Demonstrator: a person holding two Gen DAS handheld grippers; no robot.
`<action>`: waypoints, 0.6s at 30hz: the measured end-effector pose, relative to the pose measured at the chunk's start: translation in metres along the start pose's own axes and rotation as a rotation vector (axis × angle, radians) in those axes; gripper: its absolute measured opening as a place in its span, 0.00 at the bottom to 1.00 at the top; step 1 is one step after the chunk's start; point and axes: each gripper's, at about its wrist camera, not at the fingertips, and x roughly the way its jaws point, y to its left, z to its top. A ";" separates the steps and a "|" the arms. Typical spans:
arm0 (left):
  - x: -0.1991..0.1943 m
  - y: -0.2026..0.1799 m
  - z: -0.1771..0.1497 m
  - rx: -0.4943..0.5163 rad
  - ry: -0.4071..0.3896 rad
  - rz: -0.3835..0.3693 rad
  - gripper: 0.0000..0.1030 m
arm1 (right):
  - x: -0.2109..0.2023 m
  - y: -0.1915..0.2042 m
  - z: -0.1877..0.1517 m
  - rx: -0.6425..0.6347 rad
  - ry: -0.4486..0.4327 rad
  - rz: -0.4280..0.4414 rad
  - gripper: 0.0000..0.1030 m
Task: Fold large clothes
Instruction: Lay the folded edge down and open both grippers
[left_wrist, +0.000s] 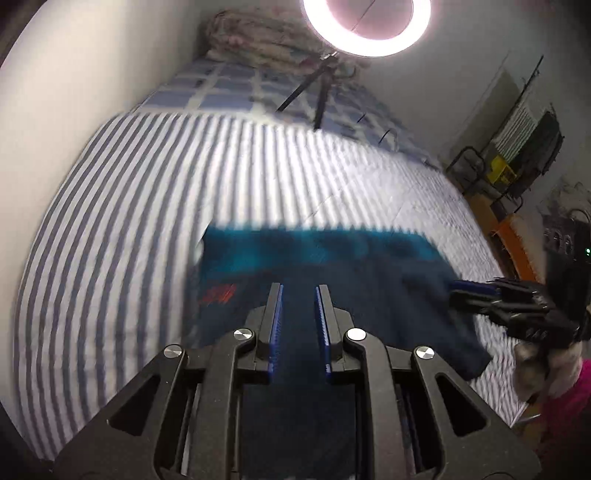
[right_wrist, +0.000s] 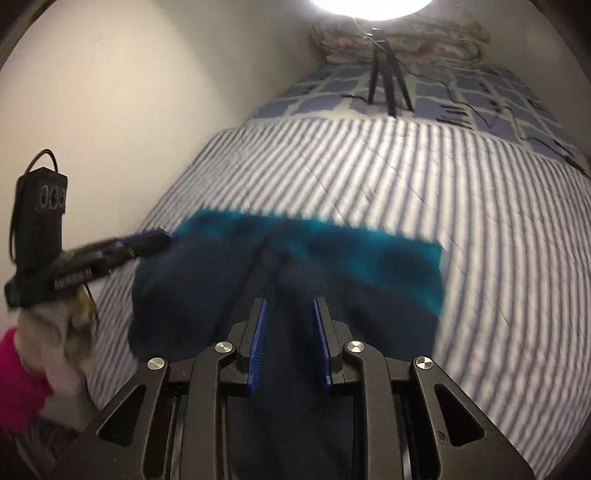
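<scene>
A dark blue garment (left_wrist: 332, 295) lies on the striped bedsheet (left_wrist: 129, 221), its far edge lit teal by the ring light (left_wrist: 365, 22). The left gripper (left_wrist: 298, 291) and right gripper (right_wrist: 289, 304) each hang above the cloth, jaws narrowly parted, dark fabric showing between them (whether the pads actually pinch it, I cannot tell)

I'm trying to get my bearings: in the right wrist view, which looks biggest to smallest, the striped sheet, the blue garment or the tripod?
1. Striped sheet, widest.
2. Blue garment, though nearness to the camera enlarges it.
3. Tripod, smallest, but farthest away.
</scene>
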 end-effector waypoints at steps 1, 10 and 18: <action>0.001 0.007 -0.009 -0.010 0.020 0.010 0.16 | -0.003 -0.004 -0.014 0.008 0.021 -0.002 0.21; 0.012 0.032 -0.056 -0.026 0.094 0.051 0.18 | -0.008 -0.036 -0.086 0.072 0.127 -0.011 0.21; -0.037 0.082 -0.053 -0.267 0.079 -0.120 0.58 | -0.048 -0.051 -0.083 0.067 0.068 0.042 0.27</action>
